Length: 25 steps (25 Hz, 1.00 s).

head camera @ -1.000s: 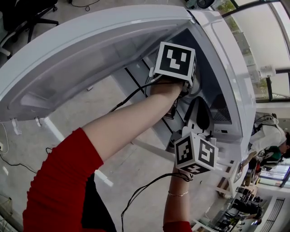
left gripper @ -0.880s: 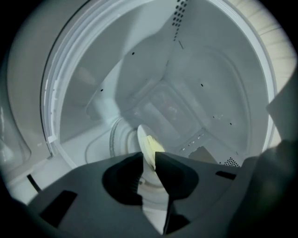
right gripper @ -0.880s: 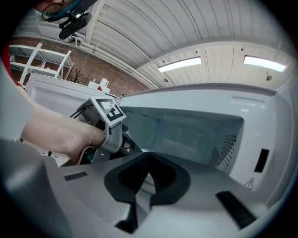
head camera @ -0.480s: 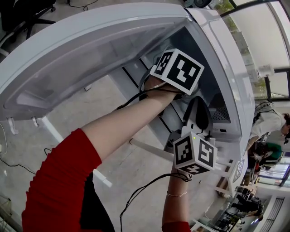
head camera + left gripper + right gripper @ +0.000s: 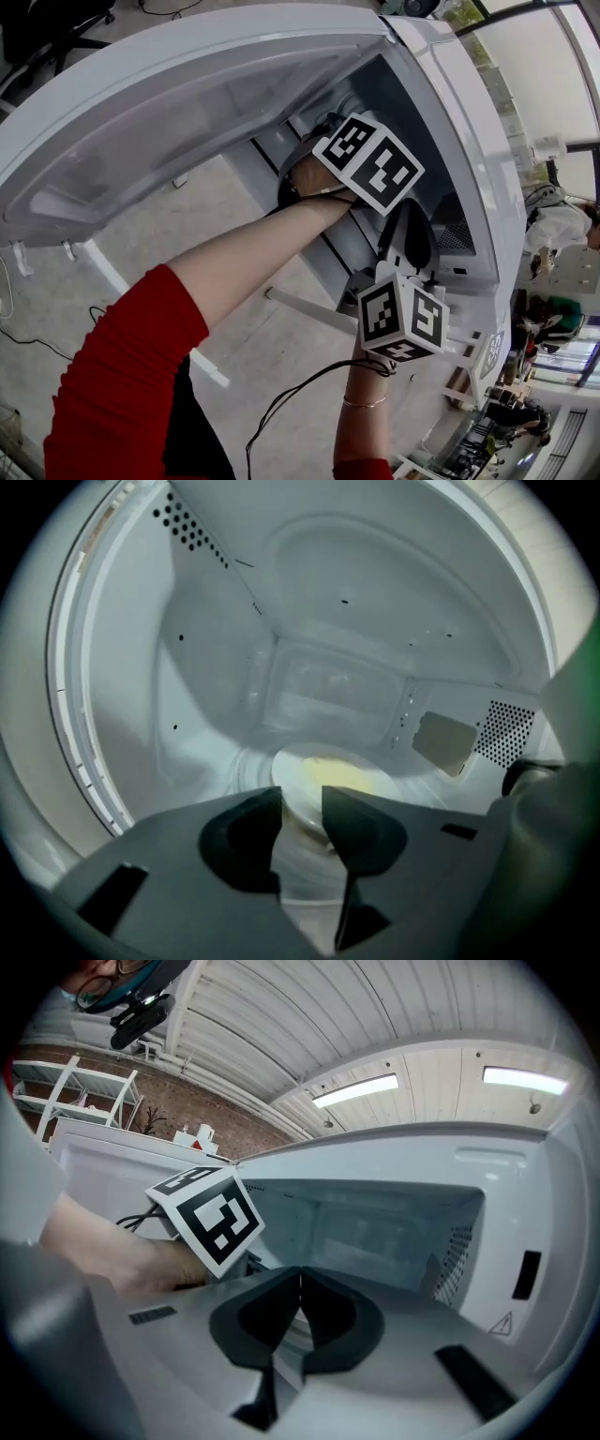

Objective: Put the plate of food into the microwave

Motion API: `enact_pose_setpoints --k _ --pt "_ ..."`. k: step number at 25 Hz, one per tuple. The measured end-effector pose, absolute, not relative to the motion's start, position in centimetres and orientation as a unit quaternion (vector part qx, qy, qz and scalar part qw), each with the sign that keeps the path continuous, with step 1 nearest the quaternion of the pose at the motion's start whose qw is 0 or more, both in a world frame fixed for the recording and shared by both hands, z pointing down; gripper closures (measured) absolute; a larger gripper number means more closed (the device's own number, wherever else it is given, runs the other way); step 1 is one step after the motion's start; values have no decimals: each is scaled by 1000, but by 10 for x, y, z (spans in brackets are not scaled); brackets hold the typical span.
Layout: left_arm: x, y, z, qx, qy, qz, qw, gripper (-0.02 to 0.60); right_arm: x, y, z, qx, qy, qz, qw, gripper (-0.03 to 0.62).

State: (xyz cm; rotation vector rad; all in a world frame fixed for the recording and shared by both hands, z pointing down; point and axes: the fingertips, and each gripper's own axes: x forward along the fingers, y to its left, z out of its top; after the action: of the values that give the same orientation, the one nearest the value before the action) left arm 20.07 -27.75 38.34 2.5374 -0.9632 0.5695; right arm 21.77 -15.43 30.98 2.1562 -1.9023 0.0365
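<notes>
The white microwave (image 5: pixel 473 159) stands with its door (image 5: pixel 187 112) swung wide. My left gripper (image 5: pixel 302 801) reaches into the cavity; in the head view only its marker cube (image 5: pixel 370 161) and the hand show. Its jaws are opening, and the pads stand clear of the white plate (image 5: pixel 292 761), whose near rim lies at the gap between the tips. The plate rests on the cavity floor with yellow food (image 5: pixel 339 775) on it. My right gripper (image 5: pixel 300 1283) hangs outside, just in front of the opening, shut with nothing in it; its cube (image 5: pixel 403 319) is below the left one.
The cavity walls close in around the left gripper, with a mica cover (image 5: pixel 443 742) and vent holes (image 5: pixel 506 731) on the right wall. The open door fills the left of the head view. White table legs (image 5: pixel 103 267) and cables cross the floor below.
The left gripper's cube has tilted and slid a little down and back from the cavity in the head view. The right gripper has stayed put.
</notes>
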Motion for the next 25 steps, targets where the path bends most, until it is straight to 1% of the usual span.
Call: enact_pose_setpoints --k 6,8,10,12,20,25 --pt "193 -283 372 904 -349 171 177 444 217 -154 311 743 -656 15 130 579" --pt "186 -285 362 907 -353 146 178 478 218 -152 312 743 -657 16 130 579" --pt "178 -283 353 913 -346 119 180 540 217 -150 315 742 -657 18 130 579" --pt "171 -277 350 921 -331 89 184 571 215 -147 320 741 -659 21 131 579" --pt "150 -246 321 946 -261 -18 192 572 211 -143 315 742 -660 35 114 579" --pt "144 -224 306 957 -230 -32 176 572 208 -135 319 749 -653 49 98 579"
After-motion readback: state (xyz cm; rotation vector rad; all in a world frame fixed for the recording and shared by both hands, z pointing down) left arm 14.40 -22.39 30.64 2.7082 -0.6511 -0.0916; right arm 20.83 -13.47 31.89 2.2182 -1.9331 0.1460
